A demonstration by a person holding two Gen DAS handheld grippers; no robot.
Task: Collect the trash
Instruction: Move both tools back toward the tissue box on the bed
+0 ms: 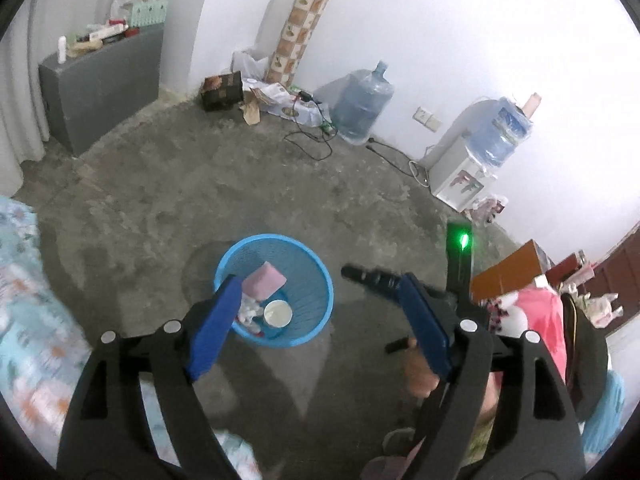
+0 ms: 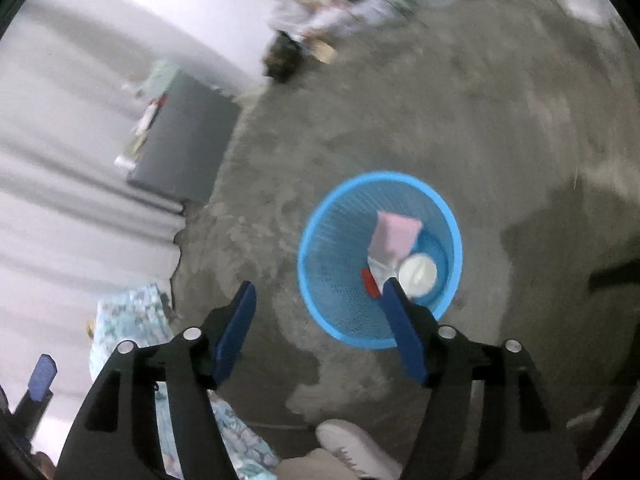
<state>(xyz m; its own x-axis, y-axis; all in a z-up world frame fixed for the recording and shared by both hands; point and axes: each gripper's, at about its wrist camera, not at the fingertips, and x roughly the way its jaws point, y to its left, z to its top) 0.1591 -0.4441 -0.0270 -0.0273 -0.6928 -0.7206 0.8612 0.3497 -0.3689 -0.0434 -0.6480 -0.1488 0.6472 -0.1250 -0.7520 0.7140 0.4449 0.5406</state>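
Blue mesh bin [image 2: 344, 320] – pink packet [image 2: 396, 234], white cup [image 2: 418, 274] inside | both grippers' fingers spread, empty

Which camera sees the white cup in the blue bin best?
The right wrist view: it looks almost straight down into the blue bin, so the white cup shows nearly whole, though blurred. In the left wrist view the cup is sharper but smaller, seen more from the side.

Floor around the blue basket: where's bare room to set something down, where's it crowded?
Bare concrete floor runs between the blue basket, the grey cabinet and the far wall, and also on the basket's near side. It is crowded along the wall: boxes and paper, cables, the water jug and the dispenser. The basket already holds trash.
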